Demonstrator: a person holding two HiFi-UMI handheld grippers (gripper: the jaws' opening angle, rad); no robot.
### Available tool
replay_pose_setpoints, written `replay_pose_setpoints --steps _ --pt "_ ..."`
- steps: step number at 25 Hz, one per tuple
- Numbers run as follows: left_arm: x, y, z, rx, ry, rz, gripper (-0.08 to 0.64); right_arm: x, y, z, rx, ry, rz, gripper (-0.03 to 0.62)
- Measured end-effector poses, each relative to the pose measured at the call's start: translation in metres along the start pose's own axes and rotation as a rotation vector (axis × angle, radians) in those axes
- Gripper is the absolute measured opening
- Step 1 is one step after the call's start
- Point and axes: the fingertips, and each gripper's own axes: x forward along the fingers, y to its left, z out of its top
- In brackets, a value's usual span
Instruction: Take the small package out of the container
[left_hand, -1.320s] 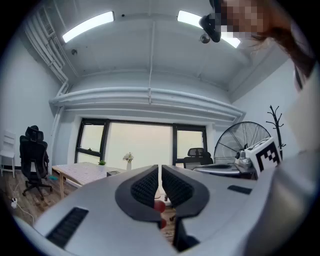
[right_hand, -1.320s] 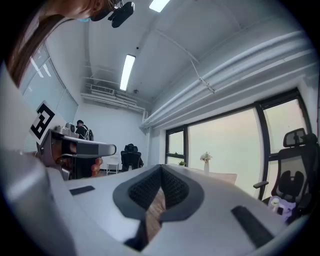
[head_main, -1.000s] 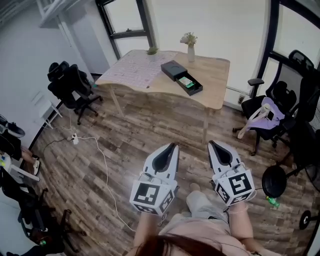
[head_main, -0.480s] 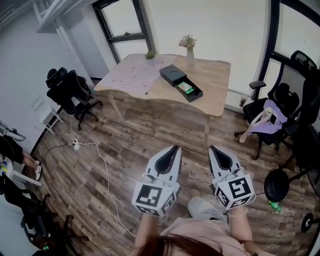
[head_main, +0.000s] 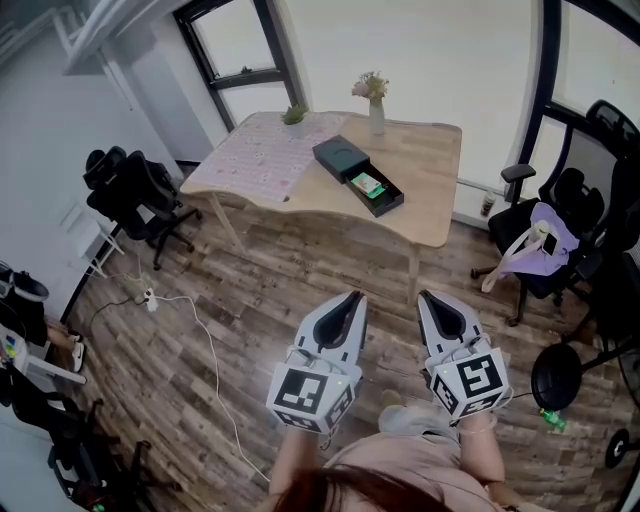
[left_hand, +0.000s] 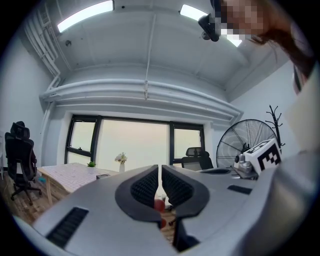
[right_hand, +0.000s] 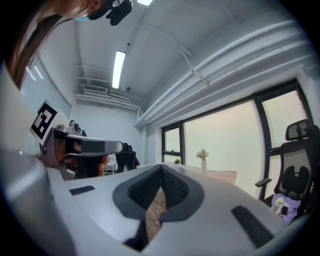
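In the head view a black open container (head_main: 357, 174) lies on the wooden table (head_main: 425, 170) across the room, with a small green package (head_main: 368, 185) in its pulled-out tray. My left gripper (head_main: 352, 297) and right gripper (head_main: 427, 296) are held side by side over the floor, well short of the table and pointing toward it. Both are shut with nothing between the jaws. The left gripper view shows its pads (left_hand: 146, 186) nearly together, and the table (left_hand: 70, 175) far off at the left. In the right gripper view the pads (right_hand: 173, 186) meet at the tip.
A vase of flowers (head_main: 374, 100), a small plant (head_main: 294, 116) and a patterned mat (head_main: 268, 150) are on the table. Black office chairs stand at the left (head_main: 130, 190) and right (head_main: 585, 195), one holding a purple bag (head_main: 540, 232). A white cable (head_main: 205, 350) runs across the wooden floor.
Both grippers and the head view have moved forward together toward the table, which now looks nearer and larger. The jaws of both stayed shut.
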Motion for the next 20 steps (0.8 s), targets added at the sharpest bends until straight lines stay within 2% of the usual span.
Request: replay_pose_setpoints --steps 20 --pt "0.113 0.035 -0.001 -0.002 0.012 0.014 0.022 0.090 -0.075 -0.010 0.003 0.022 0.066 0.000"
